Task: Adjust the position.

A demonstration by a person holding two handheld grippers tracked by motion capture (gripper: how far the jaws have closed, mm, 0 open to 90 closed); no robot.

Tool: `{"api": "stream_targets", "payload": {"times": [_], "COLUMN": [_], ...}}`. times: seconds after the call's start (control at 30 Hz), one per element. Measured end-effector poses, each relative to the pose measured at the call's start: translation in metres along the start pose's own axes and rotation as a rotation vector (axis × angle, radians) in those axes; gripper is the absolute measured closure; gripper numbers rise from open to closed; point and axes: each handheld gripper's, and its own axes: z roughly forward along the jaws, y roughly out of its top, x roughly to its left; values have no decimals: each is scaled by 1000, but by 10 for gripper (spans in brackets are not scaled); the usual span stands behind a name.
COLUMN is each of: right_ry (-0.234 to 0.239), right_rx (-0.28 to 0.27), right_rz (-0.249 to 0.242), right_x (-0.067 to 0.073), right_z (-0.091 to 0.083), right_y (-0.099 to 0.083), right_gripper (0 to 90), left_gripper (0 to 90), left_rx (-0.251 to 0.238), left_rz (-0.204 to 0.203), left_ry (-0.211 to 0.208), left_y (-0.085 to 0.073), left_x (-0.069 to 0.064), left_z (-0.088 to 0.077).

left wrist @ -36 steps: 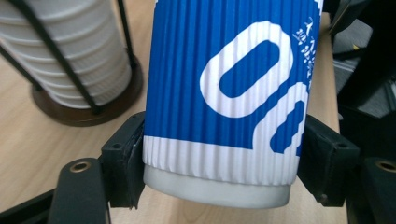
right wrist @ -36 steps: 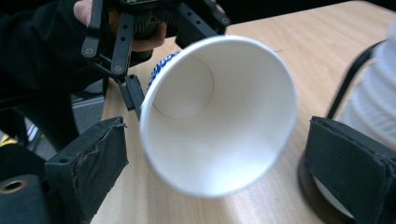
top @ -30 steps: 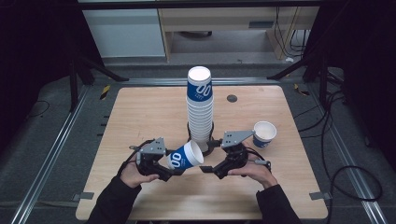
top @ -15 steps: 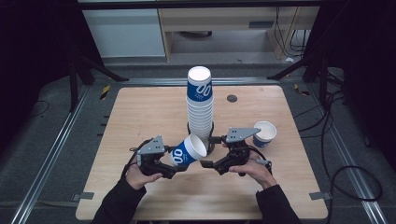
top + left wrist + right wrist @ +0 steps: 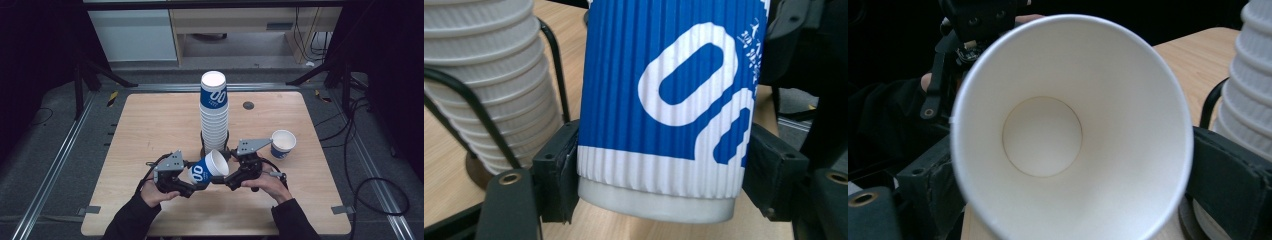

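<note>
My left tongs point(image 5: 192, 183) clamp the blue-and-white ribbed paper cup point(image 5: 205, 169) near its base; my right tongs point(image 5: 223, 181) have just been closing, straddling its rim, unpressed.

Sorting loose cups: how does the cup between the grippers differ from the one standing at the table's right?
The held cup lies tilted sideways, clamped by the left gripper; the standing cup sits upright, untouched. The held cup is off the table; the standing cup rests on it. Both are blue-and-white paper.

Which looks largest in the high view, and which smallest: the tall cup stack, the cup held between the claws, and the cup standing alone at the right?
1. Cup stack, clearly the largest.
2. Held cup and lone cup: they look alike in size, and the held one lies tilted, so I do not rank them.
</note>
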Motion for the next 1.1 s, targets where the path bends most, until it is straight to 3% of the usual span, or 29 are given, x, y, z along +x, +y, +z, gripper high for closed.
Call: {"api": "stream_targets", "payload": {"times": [0.4,0.63,0.83,1.1], "right_ry": [43,50,38,-20], "right_rx": [20,6,17,43], "right_rz": [5,6,-16,-56], "right_x": [2,2,3,3], "right_z": [4,1,0,-7], "right_y": [-2,-1,0,3], "right_gripper": [121,154,166,164], "left_gripper": [267,257,213,149], "left_rx": [36,31,32,78], "left_rz": [29,17,8,-16], "left_ry": [-5,-9,-14,-18], "left_y": [0,0,0,-1], "left_x": [-5,-3,-3,4], "left_z": [5,5,5,-2]}}
